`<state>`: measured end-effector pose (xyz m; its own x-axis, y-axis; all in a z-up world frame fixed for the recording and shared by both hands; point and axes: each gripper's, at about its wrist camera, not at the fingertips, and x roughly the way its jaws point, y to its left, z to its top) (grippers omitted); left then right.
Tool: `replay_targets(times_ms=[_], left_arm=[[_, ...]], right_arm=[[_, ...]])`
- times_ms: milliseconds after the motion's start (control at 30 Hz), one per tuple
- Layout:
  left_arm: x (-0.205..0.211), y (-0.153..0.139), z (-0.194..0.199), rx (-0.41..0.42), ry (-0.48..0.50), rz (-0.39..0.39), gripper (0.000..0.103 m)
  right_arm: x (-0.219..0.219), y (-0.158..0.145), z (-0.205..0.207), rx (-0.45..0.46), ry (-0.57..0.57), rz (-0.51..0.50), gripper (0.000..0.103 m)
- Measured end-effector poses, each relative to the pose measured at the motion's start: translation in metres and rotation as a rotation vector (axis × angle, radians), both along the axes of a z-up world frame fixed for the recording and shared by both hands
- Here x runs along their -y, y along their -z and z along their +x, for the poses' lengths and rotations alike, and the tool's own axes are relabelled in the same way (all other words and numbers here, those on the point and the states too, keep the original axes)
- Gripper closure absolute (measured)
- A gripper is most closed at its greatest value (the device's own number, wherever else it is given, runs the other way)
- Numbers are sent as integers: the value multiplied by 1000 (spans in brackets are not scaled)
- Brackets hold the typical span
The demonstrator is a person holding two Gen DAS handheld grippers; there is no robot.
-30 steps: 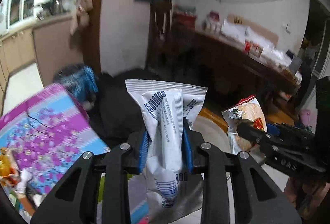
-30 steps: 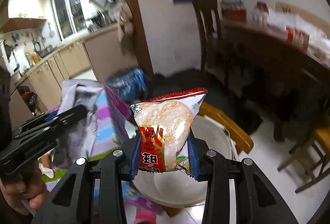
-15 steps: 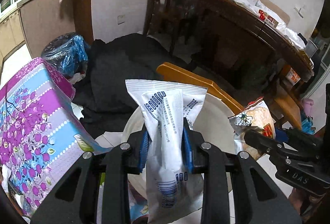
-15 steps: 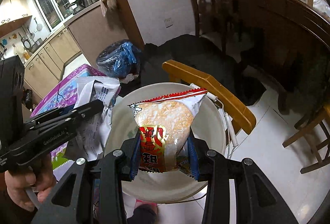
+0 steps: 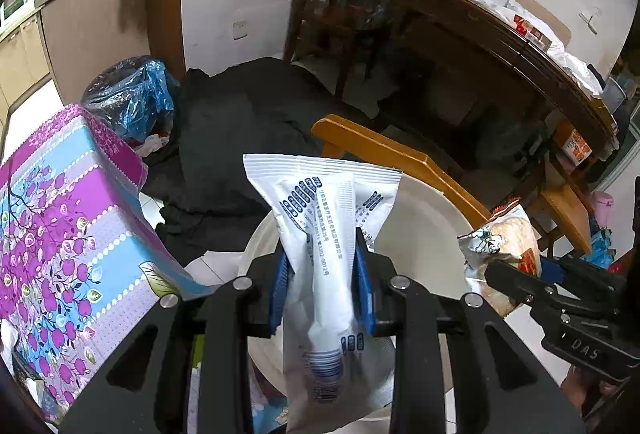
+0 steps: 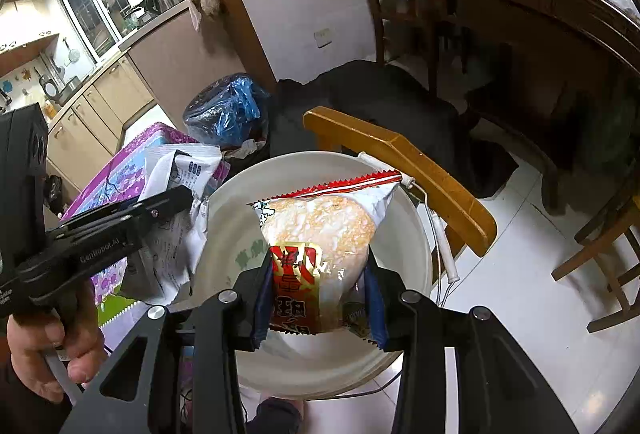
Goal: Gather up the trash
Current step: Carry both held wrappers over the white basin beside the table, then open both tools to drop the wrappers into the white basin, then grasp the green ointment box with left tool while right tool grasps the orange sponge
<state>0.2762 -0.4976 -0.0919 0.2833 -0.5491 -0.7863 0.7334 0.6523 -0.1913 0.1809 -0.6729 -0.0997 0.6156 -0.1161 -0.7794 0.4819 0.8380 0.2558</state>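
Centrally, the left hand-held gripper clamps a white wrapper, lower end cut off at frame bottom. Right hand-held gripper grips a rice-cracker packet over the white basin, partly hidden.

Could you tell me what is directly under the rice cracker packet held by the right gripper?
Under the rice cracker packet lies the white basin; its visible bottom looks bare, but the packet covers the middle.
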Motion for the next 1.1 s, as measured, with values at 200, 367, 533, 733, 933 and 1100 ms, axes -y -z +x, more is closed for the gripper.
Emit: replay_targets(times_ms=[200,367,533,733,933,1100], left_arm=[[4,4,-1,1,6,8,75],[5,9,-1,-4,7,27,71],[3,11,1,6,-8,42,57],[2,10,-2,13,-8,41,57],[-2,9,-5,12,-6,45,57],[-34,-6,-17,41,-11,-3,50]], right_arm=[[-1,1,0,7,4,-1,63],[2,-2,-3,20,10,-6,47],[5,-4,-8,44,23,5,34],[7,-4,-14,51,31,13,34],[4,-7,-21,74,32,14,34],[-38,-34,-40,201,-24,-93,34]])
